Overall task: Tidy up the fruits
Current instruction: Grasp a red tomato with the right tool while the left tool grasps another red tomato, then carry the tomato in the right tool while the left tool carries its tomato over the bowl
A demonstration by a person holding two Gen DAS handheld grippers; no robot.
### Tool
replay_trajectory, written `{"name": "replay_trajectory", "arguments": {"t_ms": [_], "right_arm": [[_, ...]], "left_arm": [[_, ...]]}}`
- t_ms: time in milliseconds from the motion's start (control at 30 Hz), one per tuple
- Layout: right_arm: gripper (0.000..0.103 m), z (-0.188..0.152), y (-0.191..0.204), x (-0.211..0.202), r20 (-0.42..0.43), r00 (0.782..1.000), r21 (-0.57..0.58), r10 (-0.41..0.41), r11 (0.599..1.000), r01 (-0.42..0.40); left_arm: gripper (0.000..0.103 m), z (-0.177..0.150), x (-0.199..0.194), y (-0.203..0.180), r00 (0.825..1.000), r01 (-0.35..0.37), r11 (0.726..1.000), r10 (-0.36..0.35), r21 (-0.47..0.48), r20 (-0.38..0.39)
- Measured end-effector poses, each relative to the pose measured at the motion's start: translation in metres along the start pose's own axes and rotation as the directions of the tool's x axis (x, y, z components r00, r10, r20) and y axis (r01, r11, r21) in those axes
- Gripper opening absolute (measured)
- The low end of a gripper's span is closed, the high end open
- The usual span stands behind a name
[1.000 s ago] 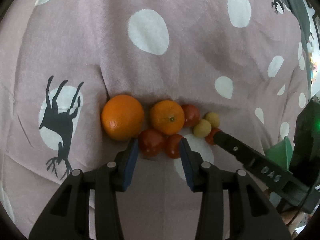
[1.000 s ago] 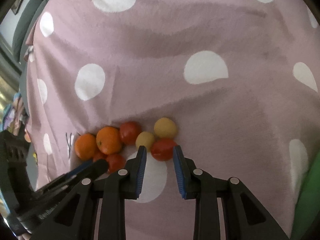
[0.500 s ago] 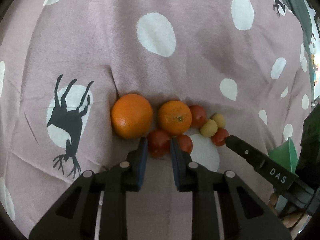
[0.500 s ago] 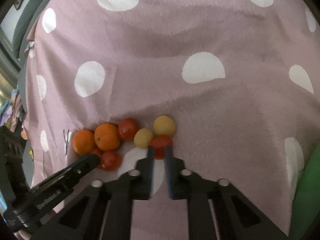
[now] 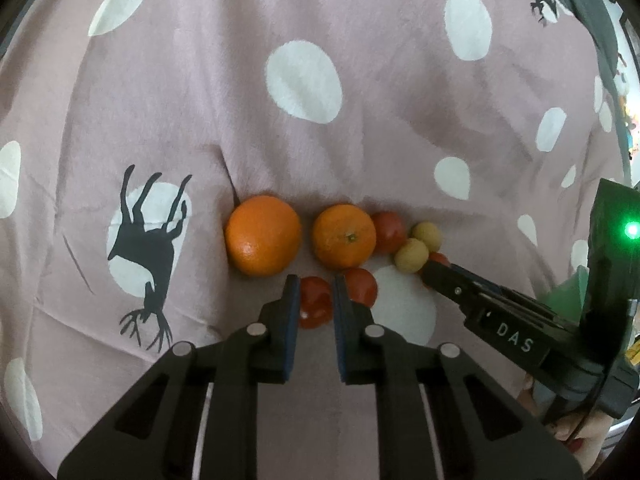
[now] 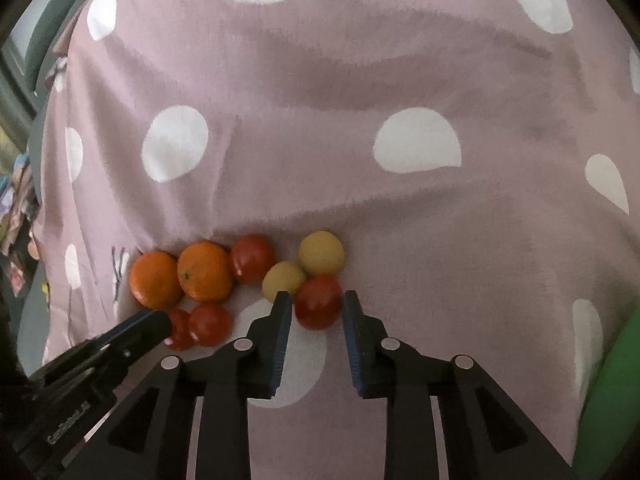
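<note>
**Both grippers at the fruit cluster on the spotted cloth**

The fruits lay in one tight cluster on a mauve fabric cloth with white spots (image 5: 360,152), well away from its visible edges. The cluster comprised two round oranges (image 5: 263,235) (image 5: 344,237), four small red tomatoes and two small yellow-green round fruits (image 6: 321,253) (image 6: 284,281).

The left gripper (image 5: 312,294) was closed narrowly on a red tomato (image 5: 314,300) at the near side of the cluster; both blue pads touched its sides. A second tomato (image 5: 362,286) lay just beside the right finger. A third tomato (image 5: 390,232) touched the stem-marked orange.

The right gripper (image 6: 313,306) stood moderately open around the fourth tomato (image 6: 319,302). Its left finger was touching or nearly touching the fruit; a small gap showed at the right finger. The two yellow-green fruits touched each other just beyond this tomato.
</note>
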State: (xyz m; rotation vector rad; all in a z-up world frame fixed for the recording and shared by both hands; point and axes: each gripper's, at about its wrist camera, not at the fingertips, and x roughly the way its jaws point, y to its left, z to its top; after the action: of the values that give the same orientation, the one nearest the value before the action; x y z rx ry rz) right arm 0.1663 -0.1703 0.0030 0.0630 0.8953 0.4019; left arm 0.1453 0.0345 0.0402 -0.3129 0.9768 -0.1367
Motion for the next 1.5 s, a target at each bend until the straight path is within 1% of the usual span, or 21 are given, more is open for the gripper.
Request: {"name": "replay_trajectory", "arguments": {"t_ms": [100, 167, 200, 233, 267, 400, 533, 600, 667, 700, 767, 833, 900, 967, 1033, 1133, 1300, 1400, 1500], "right_arm": [[0.026, 0.0, -0.003, 0.003, 0.008, 1.0, 0.015, 0.007, 1.0, -0.007], [0.026, -0.001, -0.006, 0.003, 0.012, 1.0, 0.041, 0.013, 0.999, -0.014], [0.026, -0.001, -0.008, 0.002, 0.013, 1.0, 0.055, 0.012, 0.998, -0.013], [0.026, -0.002, -0.011, 0.001, 0.011, 1.0, 0.058, 0.011, 0.998, -0.011], [0.026, -0.003, -0.007, 0.002, 0.008, 1.0, 0.059, 0.01, 0.998, -0.01], [0.026, -0.003, -0.008, -0.002, 0.01, 1.0, 0.086, 0.021, 0.996, -0.022], [0.026, -0.002, -0.008, -0.011, 0.027, 0.999, 0.076, 0.017, 0.997, -0.019], [0.026, -0.002, -0.005, -0.016, 0.037, 0.999, 0.065, 0.014, 0.998, -0.016], [0.026, -0.003, 0.0, -0.02, 0.046, 0.999, 0.054, 0.013, 0.998, -0.016], [0.026, -0.003, 0.003, -0.023, 0.051, 0.999, 0.044, 0.006, 0.999, -0.008], [0.026, -0.004, 0.007, -0.028, 0.065, 0.998, 0.029, -0.009, 1.0, 0.007], [0.026, -0.008, 0.012, -0.033, 0.079, 0.997, 0.018, -0.012, 1.0, 0.011], [0.026, -0.012, 0.015, -0.041, 0.094, 0.996, 0.011, -0.005, 1.0, 0.004], [0.026, -0.014, 0.018, -0.051, 0.114, 0.993, 0.001, -0.001, 1.0, 0.001], [0.026, -0.017, 0.013, -0.063, 0.133, 0.991, -0.007, -0.004, 1.0, 0.005], [0.026, -0.022, 0.012, -0.077, 0.158, 0.987, -0.021, -0.01, 1.0, 0.013], [0.026, -0.034, 0.006, -0.101, 0.197, 0.98, -0.028, -0.037, 0.999, 0.043], [0.026, -0.039, 0.0, -0.116, 0.223, 0.974, -0.012, -0.04, 0.999, 0.043], [0.026, -0.043, -0.005, -0.133, 0.258, 0.964, 0.002, -0.065, 0.998, 0.067]], "left_arm": [[0.017, 0.004, 0.003, 0.004, 1.0, 0.018, 1.0, -0.019, -0.026, -0.014], [0.022, 0.004, 0.005, 0.005, 0.999, 0.025, 0.999, -0.026, -0.029, -0.026], [0.031, 0.003, 0.007, 0.006, 0.999, 0.025, 0.999, -0.026, -0.032, -0.032], [0.037, 0.003, 0.009, 0.008, 0.999, 0.023, 0.999, -0.025, -0.042, -0.042], [0.035, 0.003, 0.011, 0.009, 0.998, 0.029, 0.998, -0.032, -0.052, -0.045], [0.035, 0.003, 0.01, 0.008, 0.999, 0.019, 0.999, -0.02, -0.051, -0.031], [0.031, -0.001, 0.016, -0.007, 1.0, -0.001, 1.0, 0.001, -0.001, -0.019], [0.028, -0.005, 0.02, -0.014, 0.998, -0.06, 0.997, 0.061, 0.047, -0.014], [0.027, -0.008, 0.023, -0.022, 0.994, -0.106, 0.99, 0.107, 0.092, -0.005], [0.027, -0.01, 0.024, -0.025, 0.991, -0.129, 0.986, 0.131, 0.102, -0.007], [0.027, -0.012, 0.023, -0.027, 0.99, -0.141, 0.986, 0.142, 0.09, -0.012], [0.027, -0.013, 0.022, -0.027, 0.991, -0.125, 0.989, 0.128, 0.08, -0.029], [0.027, -0.015, 0.016, -0.029, 0.993, -0.115, 0.99, 0.117, 0.079, -0.021], [0.027, -0.017, 0.006, -0.033, 0.992, -0.125, 0.988, 0.126, 0.094, 0.003], [0.027, -0.019, -0.003, -0.037, 0.993, -0.12, 0.987, 0.118, 0.106, 0.029], [0.027, -0.02, -0.018, -0.043, 0.994, -0.095, 0.989, 0.088, 0.113, 0.06], [0.027, -0.021, -0.046, -0.058, 0.991, -0.055, 0.99, 0.039, 0.13, 0.125], [0.027, -0.025, -0.066, -0.063, 0.987, -0.021, 0.99, -0.002, 0.14, 0.161], [0.027, -0.032, -0.082, -0.072, 0.98, 0.006, 0.987, -0.038, 0.163, 0.195]]}}
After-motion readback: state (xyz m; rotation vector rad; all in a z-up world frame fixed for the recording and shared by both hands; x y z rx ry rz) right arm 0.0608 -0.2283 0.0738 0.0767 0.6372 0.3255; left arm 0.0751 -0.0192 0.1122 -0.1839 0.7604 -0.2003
